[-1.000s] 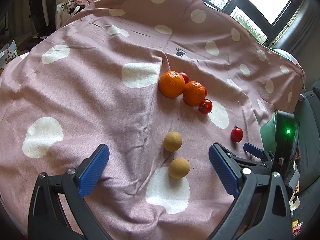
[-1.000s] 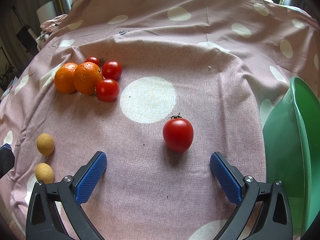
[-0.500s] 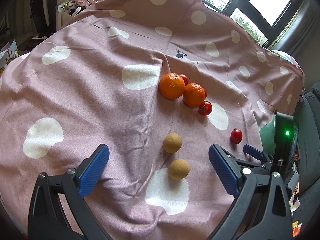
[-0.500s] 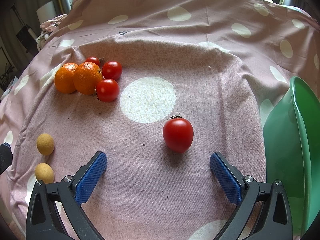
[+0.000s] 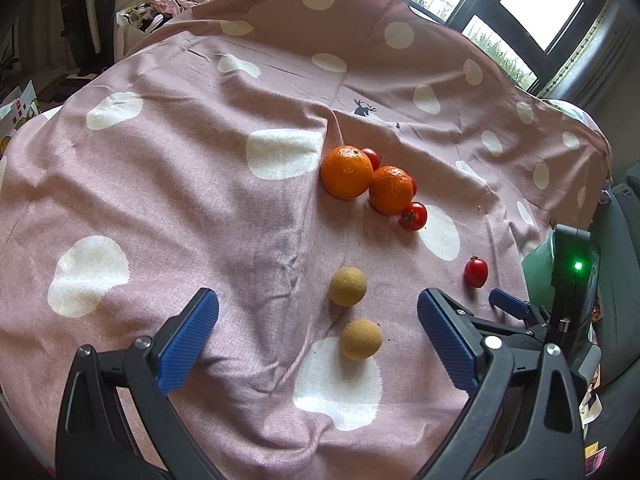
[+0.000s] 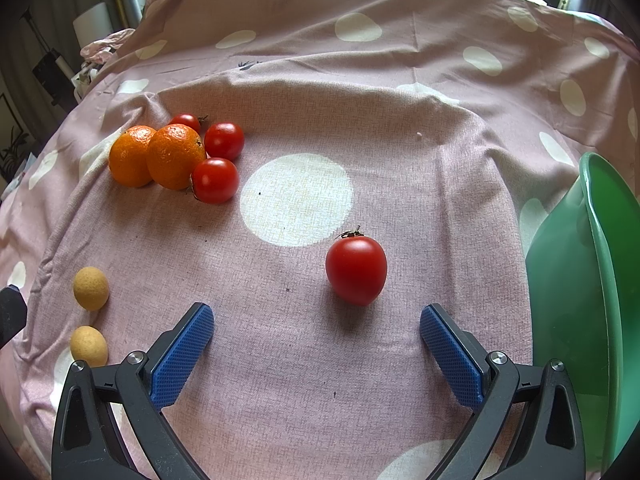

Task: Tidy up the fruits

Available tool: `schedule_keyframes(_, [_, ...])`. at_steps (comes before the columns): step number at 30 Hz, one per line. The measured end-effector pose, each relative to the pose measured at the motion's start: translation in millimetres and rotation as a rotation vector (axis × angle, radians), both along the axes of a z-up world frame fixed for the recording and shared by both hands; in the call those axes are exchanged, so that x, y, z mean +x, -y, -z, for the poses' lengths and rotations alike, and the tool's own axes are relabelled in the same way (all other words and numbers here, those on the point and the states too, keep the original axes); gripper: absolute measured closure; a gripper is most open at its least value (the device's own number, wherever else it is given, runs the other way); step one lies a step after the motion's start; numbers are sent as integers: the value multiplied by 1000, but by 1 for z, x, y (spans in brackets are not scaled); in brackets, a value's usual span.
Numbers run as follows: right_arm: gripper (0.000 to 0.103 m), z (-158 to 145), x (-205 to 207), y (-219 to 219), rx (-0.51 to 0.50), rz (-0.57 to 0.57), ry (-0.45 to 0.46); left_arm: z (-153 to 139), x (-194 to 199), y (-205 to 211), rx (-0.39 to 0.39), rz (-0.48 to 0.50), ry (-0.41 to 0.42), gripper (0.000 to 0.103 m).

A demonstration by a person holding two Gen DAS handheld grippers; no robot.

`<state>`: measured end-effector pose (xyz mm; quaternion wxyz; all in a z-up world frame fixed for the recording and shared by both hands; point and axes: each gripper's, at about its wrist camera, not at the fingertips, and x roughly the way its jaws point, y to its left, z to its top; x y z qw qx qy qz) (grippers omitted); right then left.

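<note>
Nothing much moved vs 1 s ago. Lone tomato (image 6: 356,270), frame center-right, lies just ahead of right gripper (image 6: 316,344), jaws spread, empty. Soft, smooth skin; pinch lightly across its sides. Left gripper (image 5: 318,334) spread too.

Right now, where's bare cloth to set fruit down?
Free: the wide stretch left of the oranges, and the white spot between the fruit cluster and the lone tomato. Crowded: around the oranges with three tomatoes against them. The bowl blocks the right edge.

Soft daylight from overexposed windows (image 5: 536,12) behind; faint shadows, sharp focus, dark fisheye-warped corners.
</note>
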<state>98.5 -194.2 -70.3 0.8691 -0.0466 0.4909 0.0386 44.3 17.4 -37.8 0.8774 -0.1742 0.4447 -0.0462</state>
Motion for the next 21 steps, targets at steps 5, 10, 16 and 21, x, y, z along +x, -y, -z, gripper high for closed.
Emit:
schedule_keyframes(5, [1, 0, 0, 0, 0, 0, 0, 0, 0, 0, 1, 0, -1, 3])
schedule_keyframes(10, [1, 0, -2, 0, 0, 0, 0, 0, 0, 0, 0, -1, 1, 3])
schedule_keyframes(16, [1, 0, -1, 0, 0, 0, 0, 0, 0, 0, 2, -1, -1, 3])
schedule_keyframes(21, [1, 0, -1, 0, 0, 0, 0, 0, 0, 0, 0, 1, 0, 3])
